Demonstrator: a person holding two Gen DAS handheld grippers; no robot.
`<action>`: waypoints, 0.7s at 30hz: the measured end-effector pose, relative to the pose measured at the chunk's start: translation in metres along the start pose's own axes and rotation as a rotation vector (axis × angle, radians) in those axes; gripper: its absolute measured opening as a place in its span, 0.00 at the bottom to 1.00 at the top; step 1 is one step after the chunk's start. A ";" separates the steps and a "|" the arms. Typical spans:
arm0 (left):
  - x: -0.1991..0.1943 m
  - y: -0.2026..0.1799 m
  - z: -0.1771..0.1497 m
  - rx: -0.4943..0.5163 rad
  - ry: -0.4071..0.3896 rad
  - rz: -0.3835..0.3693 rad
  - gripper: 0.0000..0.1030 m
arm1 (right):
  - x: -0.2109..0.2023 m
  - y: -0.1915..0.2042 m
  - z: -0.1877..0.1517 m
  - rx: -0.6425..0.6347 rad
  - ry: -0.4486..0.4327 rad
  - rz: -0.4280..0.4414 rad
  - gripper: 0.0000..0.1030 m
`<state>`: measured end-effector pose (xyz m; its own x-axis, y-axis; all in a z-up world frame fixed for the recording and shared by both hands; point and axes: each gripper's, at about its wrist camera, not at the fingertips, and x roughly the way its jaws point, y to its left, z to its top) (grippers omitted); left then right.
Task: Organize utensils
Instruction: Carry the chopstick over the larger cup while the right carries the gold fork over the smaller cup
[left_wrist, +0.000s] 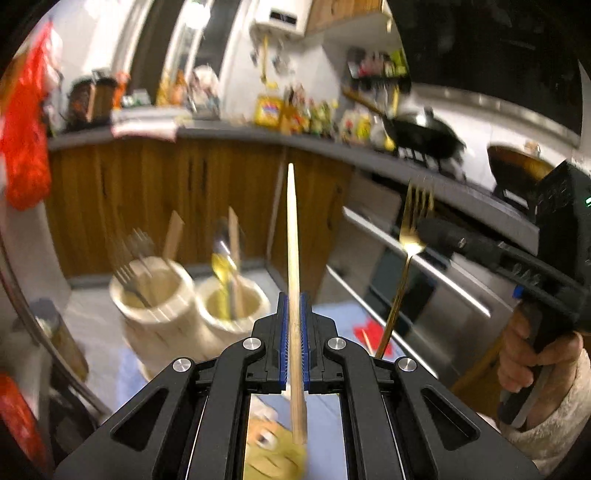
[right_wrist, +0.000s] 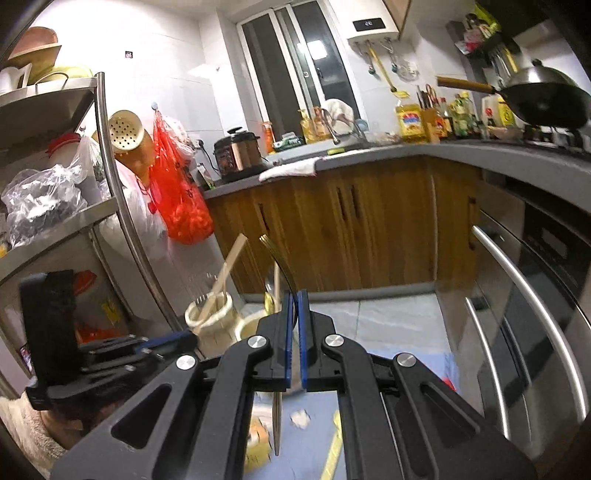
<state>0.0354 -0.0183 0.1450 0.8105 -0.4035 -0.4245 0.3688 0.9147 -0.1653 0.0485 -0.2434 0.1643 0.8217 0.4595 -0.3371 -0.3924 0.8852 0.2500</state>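
My left gripper (left_wrist: 294, 306) is shut on a wooden chopstick (left_wrist: 293, 236) that points up and away. My right gripper (right_wrist: 294, 306) is shut on a gold fork (right_wrist: 277, 258), tines up; the same fork (left_wrist: 413, 218) shows in the left wrist view, held by the right gripper (left_wrist: 428, 232) off to the right. Two cream holders stand ahead and below: the left holder (left_wrist: 155, 306) holds forks and a wooden stick, the right holder (left_wrist: 232, 306) holds a spoon and sticks. Both holders (right_wrist: 210, 317) lie left of my right gripper.
A blue patterned cloth (left_wrist: 328, 410) covers the surface below. A steel oven front with bar handles (right_wrist: 532, 295) is at right. A metal rack (right_wrist: 107, 177) with bags stands at left. Wooden cabinets (right_wrist: 332, 218) and a cluttered counter are behind.
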 end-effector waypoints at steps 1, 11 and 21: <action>-0.003 0.006 0.006 -0.001 -0.023 0.006 0.06 | 0.005 0.003 0.005 -0.004 -0.008 0.002 0.03; 0.010 0.085 0.040 -0.066 -0.183 0.046 0.06 | 0.065 0.032 0.053 -0.034 -0.124 -0.025 0.03; 0.044 0.116 0.023 -0.140 -0.222 -0.020 0.06 | 0.112 0.040 0.050 -0.072 -0.157 -0.052 0.02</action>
<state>0.1240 0.0696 0.1278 0.8894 -0.4028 -0.2163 0.3322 0.8944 -0.2995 0.1449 -0.1599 0.1818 0.8938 0.4009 -0.2008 -0.3717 0.9130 0.1680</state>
